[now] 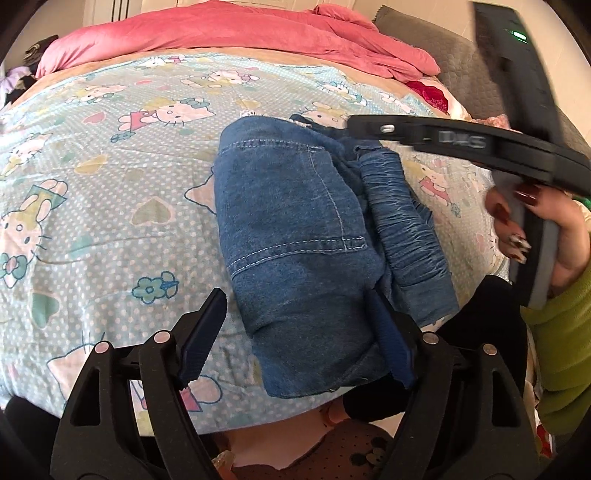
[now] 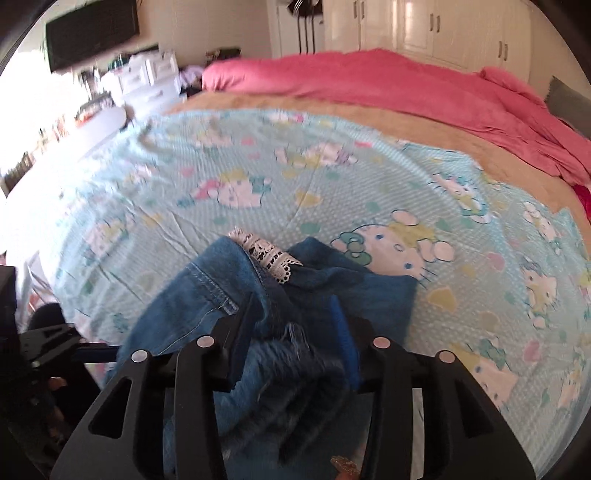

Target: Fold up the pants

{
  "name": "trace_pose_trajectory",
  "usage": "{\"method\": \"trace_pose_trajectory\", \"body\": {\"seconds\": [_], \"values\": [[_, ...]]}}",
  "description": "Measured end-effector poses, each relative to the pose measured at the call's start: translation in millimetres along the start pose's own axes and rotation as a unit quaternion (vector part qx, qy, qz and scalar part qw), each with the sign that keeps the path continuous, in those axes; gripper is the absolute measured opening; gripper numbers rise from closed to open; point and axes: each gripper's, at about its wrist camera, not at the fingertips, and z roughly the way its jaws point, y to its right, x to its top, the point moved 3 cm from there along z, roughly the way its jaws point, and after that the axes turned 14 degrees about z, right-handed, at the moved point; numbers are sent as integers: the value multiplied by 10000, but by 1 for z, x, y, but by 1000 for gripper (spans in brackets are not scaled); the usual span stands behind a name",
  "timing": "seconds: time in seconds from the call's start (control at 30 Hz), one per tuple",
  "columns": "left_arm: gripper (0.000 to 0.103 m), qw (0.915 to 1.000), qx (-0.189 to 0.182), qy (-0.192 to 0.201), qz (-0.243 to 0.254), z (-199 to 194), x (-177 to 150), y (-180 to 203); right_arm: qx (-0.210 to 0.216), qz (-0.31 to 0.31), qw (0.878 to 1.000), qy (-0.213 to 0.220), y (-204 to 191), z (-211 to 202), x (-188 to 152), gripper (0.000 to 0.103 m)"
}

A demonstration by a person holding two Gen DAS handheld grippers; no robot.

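The blue denim pants [image 1: 295, 240] lie folded into a compact bundle on the cartoon-cat bedsheet [image 1: 110, 177], with the gathered waistband [image 1: 406, 229] on the right side. My left gripper [image 1: 295, 332] is open, its jaws spread over the near end of the bundle. The right gripper's body [image 1: 461, 144] crosses above the bundle's far right. In the right wrist view the pants [image 2: 236, 295], with white lace trim [image 2: 266, 254], fill the space between my right gripper's [image 2: 295, 336] open jaws; the view is blurred.
A pink duvet [image 1: 221, 33] is heaped along the far side of the bed. A grey padded headboard [image 1: 461, 74] is at the right. White drawers and clutter [image 2: 140, 77] stand beyond the bed's left side. The bed's near edge [image 1: 258, 417] is just below the pants.
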Motion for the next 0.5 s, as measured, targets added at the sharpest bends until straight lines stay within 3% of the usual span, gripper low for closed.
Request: {"method": "trace_pose_trajectory", "body": {"seconds": [0.03,0.1,0.2,0.3,0.5], "values": [[72,10000,10,9,6,-2,0,0,31,63,9999,80,2,-7,0,52],[74,10000,24,37,12,-7,1,-1,97,196,9995,245,6,-23,-2,59],[78,10000,43,70,28,-12,2,0,194,374,9980,469,13,-46,-7,59],[81,9999,40,113,66,-17,4,4,252,477,9964,660,18,-65,-13,74],[88,9994,126,267,177,-30,10,10,155,516,9948,869,25,-88,-28,78]]}}
